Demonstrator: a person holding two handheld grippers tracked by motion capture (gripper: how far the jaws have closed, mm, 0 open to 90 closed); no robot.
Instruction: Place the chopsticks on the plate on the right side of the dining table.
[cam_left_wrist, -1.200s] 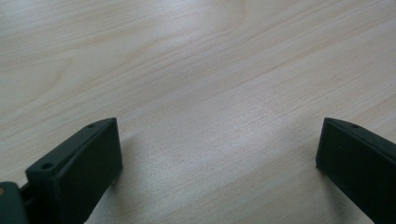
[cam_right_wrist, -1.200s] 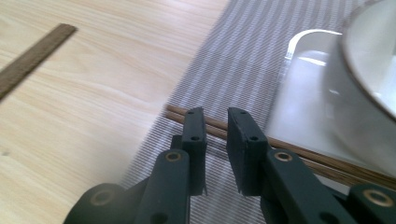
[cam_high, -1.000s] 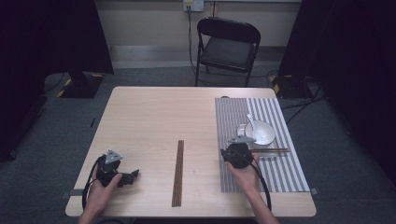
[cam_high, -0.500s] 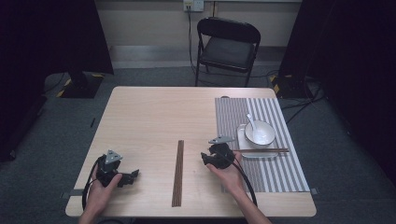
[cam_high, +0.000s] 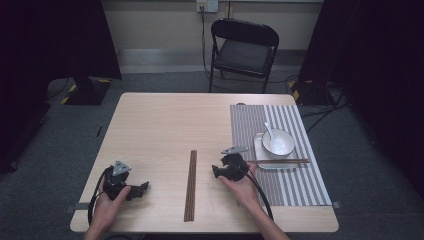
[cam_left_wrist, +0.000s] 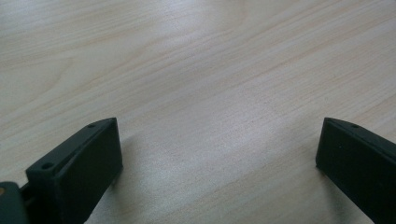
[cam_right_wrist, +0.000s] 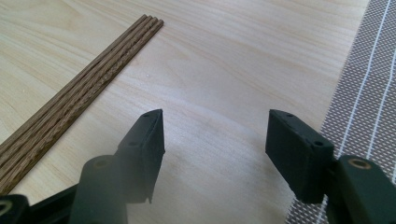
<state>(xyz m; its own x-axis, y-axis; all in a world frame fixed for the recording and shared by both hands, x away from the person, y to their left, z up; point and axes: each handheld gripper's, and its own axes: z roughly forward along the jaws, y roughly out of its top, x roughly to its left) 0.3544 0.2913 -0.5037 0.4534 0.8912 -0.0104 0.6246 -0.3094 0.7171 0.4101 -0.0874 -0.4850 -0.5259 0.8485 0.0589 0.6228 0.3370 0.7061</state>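
Observation:
A bundle of brown chopsticks (cam_high: 190, 185) lies lengthwise on the wooden table (cam_high: 160, 125), also seen in the right gripper view as a chopstick bundle (cam_right_wrist: 79, 93) at upper left. My right gripper (cam_high: 217, 172) sits just right of it, off the striped placemat (cam_high: 250, 125), pointing left. Its jaws (cam_right_wrist: 215, 128) have just been opening and stand apart over bare wood with nothing between them. On the mat, a white bowl (cam_high: 280, 145) with a spoon (cam_high: 269, 129) rests on a white plate (cam_high: 258, 142), and a chopstick pair (cam_high: 280, 161) lies across its near edge. My left gripper (cam_high: 142, 189) rests open near the front left, jaws (cam_left_wrist: 218, 140) wide over bare wood.
The placemat edge (cam_right_wrist: 369, 93) runs along the right of the right gripper view. A black folding chair (cam_high: 244, 47) stands behind the table. Dark curtains hang at both sides, and cables lie on the grey floor.
My right gripper has moved left, away from the plate and off the mat onto bare wood near the chopstick bundle. The chopstick pair stays on the plate. The left hand has not moved.

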